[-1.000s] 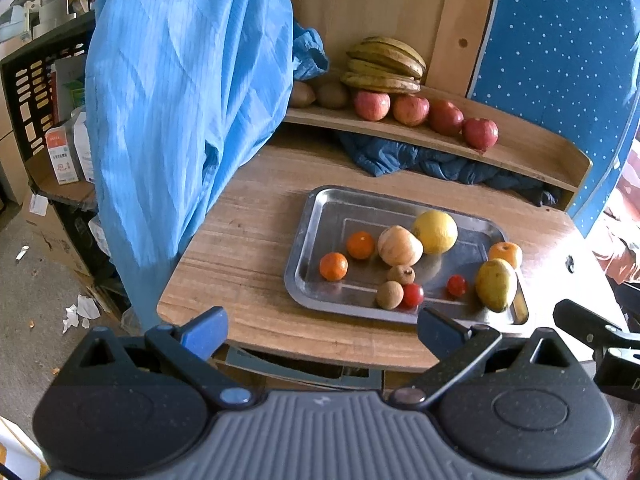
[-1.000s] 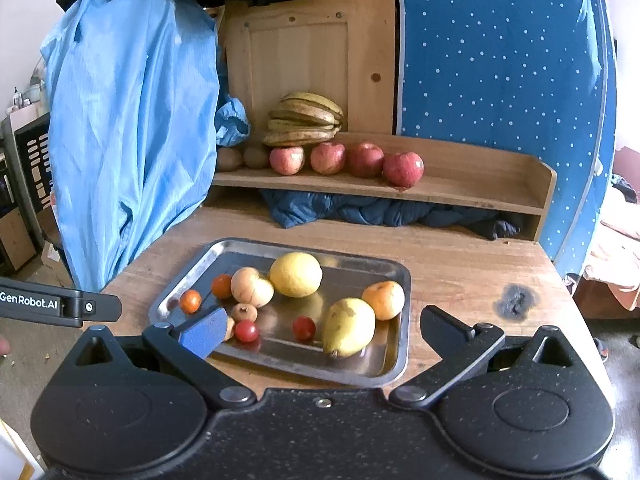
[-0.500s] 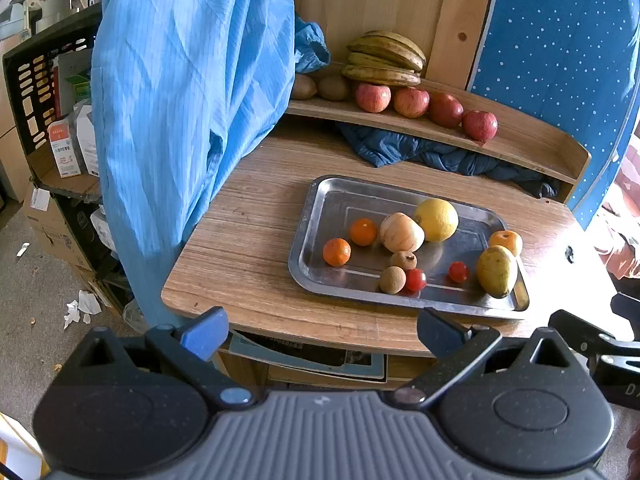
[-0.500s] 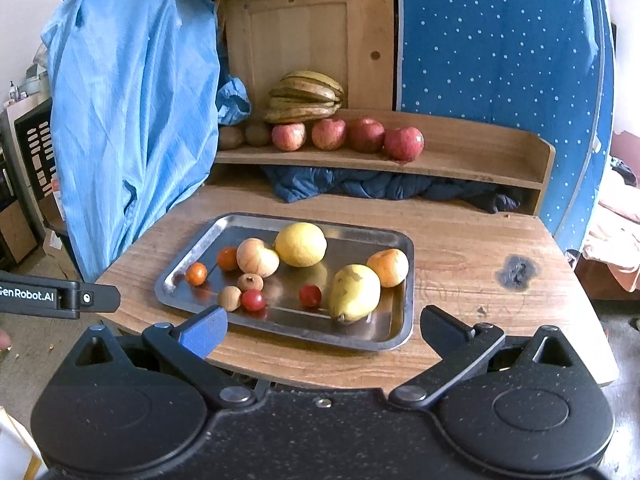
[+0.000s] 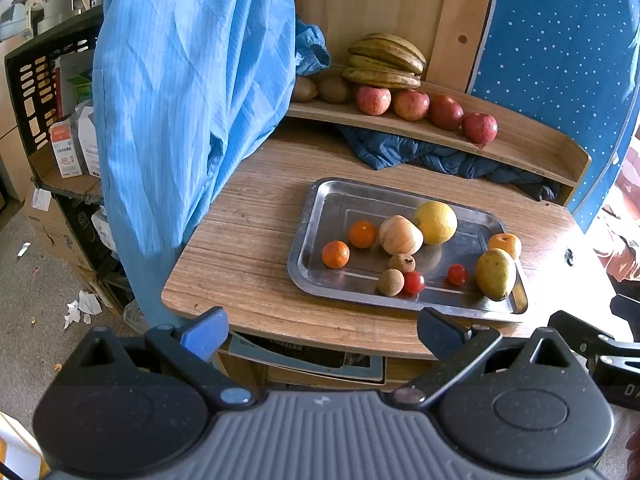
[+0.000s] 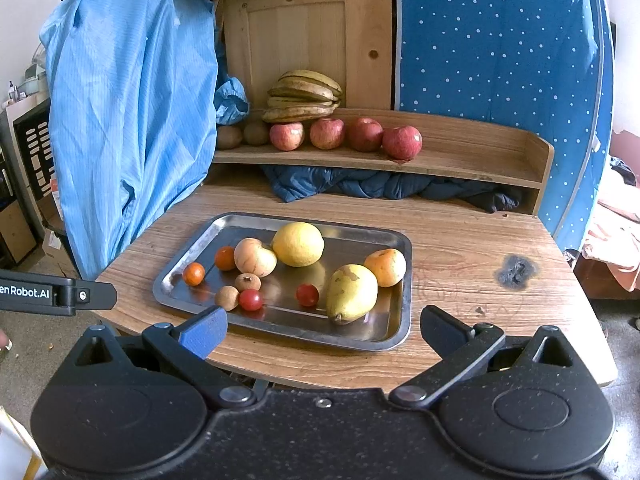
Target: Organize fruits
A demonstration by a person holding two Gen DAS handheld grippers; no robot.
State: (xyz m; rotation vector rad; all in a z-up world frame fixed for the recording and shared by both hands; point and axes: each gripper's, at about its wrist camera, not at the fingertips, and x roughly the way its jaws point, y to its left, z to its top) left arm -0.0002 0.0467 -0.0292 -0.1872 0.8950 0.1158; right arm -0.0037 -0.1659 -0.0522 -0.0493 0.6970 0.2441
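– Where do your two cameras sit?

– Each looks forward along my own fingers, down at the wooden table (image 5: 248, 240) from beyond its front edge: my left from the front-left corner, my right more centred.

– What do they share?

– The metal tray (image 6: 404, 280), the shelf (image 5: 520, 148) behind it, and the blue cloth (image 6: 132, 120).

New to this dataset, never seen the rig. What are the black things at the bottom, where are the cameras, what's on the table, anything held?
No robot arm: a person carries a two-finger gripper in each hand, each with a fisheye camera looking along its fingers. One picture shows the left gripper, the other the right gripper. Both are open and hold nothing. On the wooden table a metal tray holds a pear, a lemon, oranges and small fruits. The shelf behind carries apples and bananas.
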